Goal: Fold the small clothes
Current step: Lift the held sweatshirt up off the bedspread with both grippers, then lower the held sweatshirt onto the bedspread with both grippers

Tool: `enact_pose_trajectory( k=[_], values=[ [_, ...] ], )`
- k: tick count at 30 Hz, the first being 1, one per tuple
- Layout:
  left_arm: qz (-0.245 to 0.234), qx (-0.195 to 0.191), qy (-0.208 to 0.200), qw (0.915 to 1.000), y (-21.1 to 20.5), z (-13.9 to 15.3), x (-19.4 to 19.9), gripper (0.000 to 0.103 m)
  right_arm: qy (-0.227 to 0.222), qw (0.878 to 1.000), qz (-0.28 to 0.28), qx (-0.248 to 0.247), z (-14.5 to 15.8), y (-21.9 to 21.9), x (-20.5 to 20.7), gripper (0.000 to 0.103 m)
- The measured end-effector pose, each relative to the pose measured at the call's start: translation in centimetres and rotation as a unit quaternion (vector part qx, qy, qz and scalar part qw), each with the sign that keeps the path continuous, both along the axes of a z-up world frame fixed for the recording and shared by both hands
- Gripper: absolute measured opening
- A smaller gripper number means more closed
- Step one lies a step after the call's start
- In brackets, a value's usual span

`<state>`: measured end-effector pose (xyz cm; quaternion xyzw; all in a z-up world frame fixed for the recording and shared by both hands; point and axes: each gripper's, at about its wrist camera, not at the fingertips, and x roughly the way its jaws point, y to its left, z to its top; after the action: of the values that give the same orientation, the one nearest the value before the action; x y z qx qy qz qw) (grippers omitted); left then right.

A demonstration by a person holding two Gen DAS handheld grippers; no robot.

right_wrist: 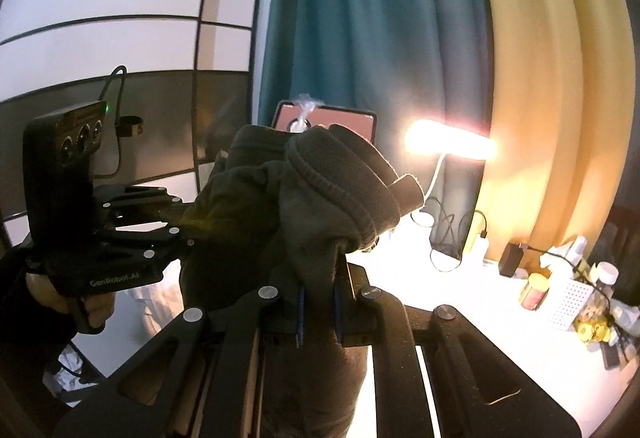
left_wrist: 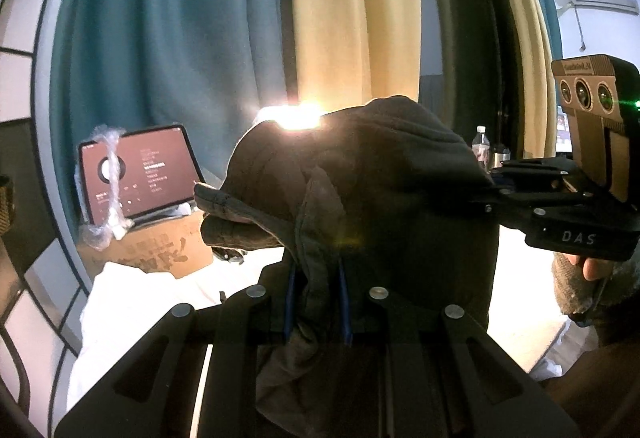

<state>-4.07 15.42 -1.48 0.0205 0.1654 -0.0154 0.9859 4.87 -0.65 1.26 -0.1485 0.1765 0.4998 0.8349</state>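
Left wrist view: left tongs (left_wrist: 316,302) and right tongs (right_wrist: 320,314) both clamp the dark garment (left_wrist: 360,178), held aloft. Step: spreading it. Next: lay it flat on the worktop (right_wrist: 500,338).

We see a dark grey-brown fleece garment (left_wrist: 380,174), bunched and crumpled, hanging in the air between near-left and near-right, its ribbed cuff (right_wrist: 340,182) bulging upward.
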Motion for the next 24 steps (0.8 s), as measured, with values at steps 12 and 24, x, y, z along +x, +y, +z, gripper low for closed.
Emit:
enact_pose_trajectory(
  k=[12, 24],
  values=[
    [-0.003, -0.027, 0.05, 0.9984, 1.3, -2.5, 5.0, 0.015, 0.051, 0.998, -0.019, -0.016, -3.3, 1.9, 5.4, 0.012],
    [-0.003, -0.042, 0.095, 0.9946, 2.9, -5.2, 9.6, 0.015, 0.101, 0.994, -0.037, -0.033, -7.2, 4.0, 11.1, 0.012]
  ],
)
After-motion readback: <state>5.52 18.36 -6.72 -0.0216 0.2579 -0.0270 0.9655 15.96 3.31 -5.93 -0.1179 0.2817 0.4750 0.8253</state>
